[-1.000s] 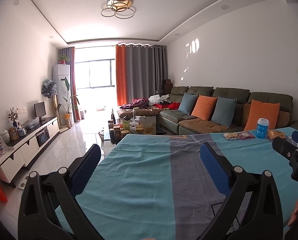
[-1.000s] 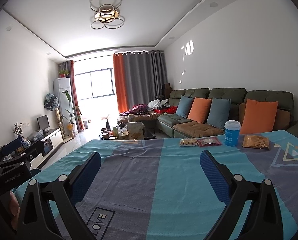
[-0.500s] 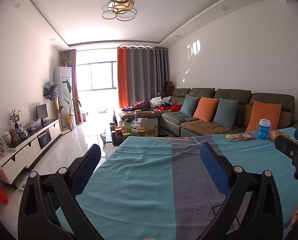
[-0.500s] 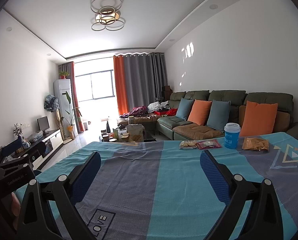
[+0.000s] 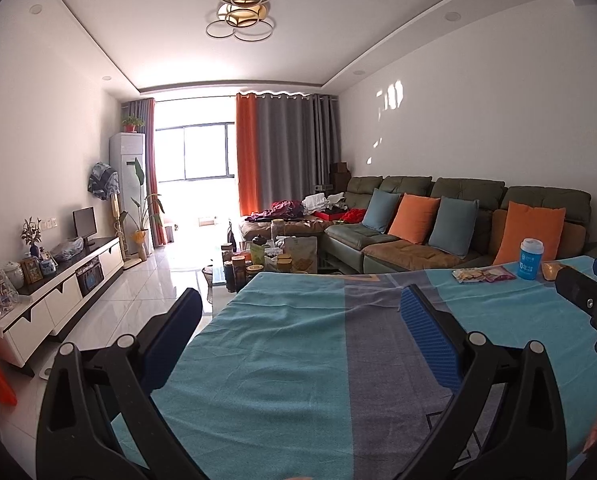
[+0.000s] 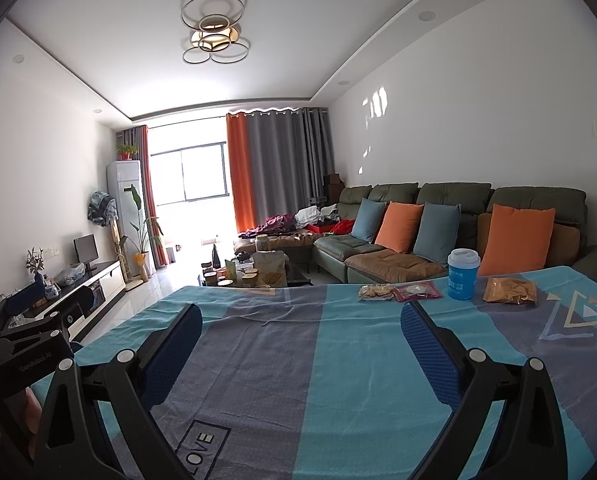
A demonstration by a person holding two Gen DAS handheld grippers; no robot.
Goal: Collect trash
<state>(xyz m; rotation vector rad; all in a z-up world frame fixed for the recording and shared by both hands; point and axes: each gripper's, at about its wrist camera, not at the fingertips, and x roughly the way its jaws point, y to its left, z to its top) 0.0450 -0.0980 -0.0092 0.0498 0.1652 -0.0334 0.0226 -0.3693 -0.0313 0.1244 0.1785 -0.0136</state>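
Right wrist: one cup [image 6: 463, 274], apparently three wrappers [image 6: 509, 290] on tablecloth [image 6: 338, 360].

Three snack packets [image 6: 509, 291], one cup [image 6: 463, 274]

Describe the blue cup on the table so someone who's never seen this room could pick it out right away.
Start at the table covered in a teal and grey striped cloth and look to its far edge, in front of the sofa. A row of flat snack packets lies there; the blue cup stands between the red packet and the golden-brown packet. It is the only upright item, blue with a white lid.
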